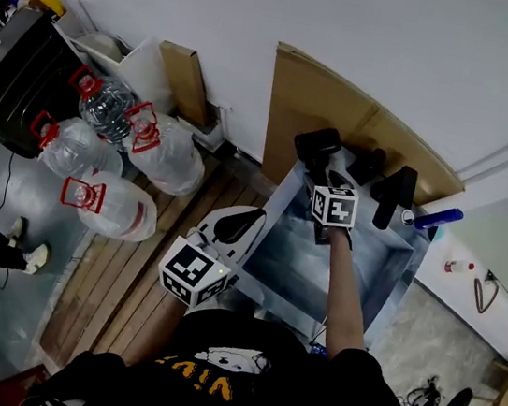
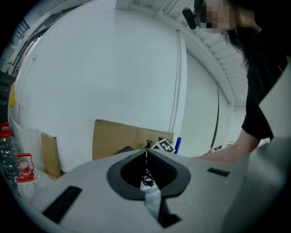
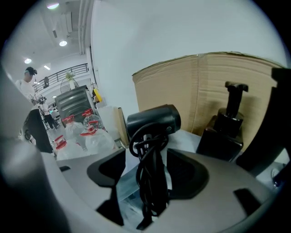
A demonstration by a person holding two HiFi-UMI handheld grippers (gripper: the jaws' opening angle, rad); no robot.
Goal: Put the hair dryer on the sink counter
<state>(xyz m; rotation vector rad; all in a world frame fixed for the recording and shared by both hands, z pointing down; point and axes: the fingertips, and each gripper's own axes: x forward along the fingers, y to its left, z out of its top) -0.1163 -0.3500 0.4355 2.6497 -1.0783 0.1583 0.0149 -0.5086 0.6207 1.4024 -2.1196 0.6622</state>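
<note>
A black hair dryer (image 1: 317, 147) stands upright on the back left corner of the steel sink (image 1: 294, 262), its cord wound round the handle. In the right gripper view the hair dryer (image 3: 153, 120) rises between my jaws. My right gripper (image 1: 322, 172) (image 3: 148, 176) is open, with a gap showing on each side of the handle and the pads not pressing it. My left gripper (image 1: 234, 227) (image 2: 146, 159) hangs level at the sink's front left corner. Its jaws meet along a thin seam and hold nothing.
A black pump bottle (image 3: 223, 131) and a black tap (image 1: 394, 196) stand right of the dryer, along the sink's back edge. Cardboard (image 1: 300, 100) leans on the wall behind. Several big water jugs (image 1: 113, 162) lie left, beside a wooden floor (image 1: 125, 273).
</note>
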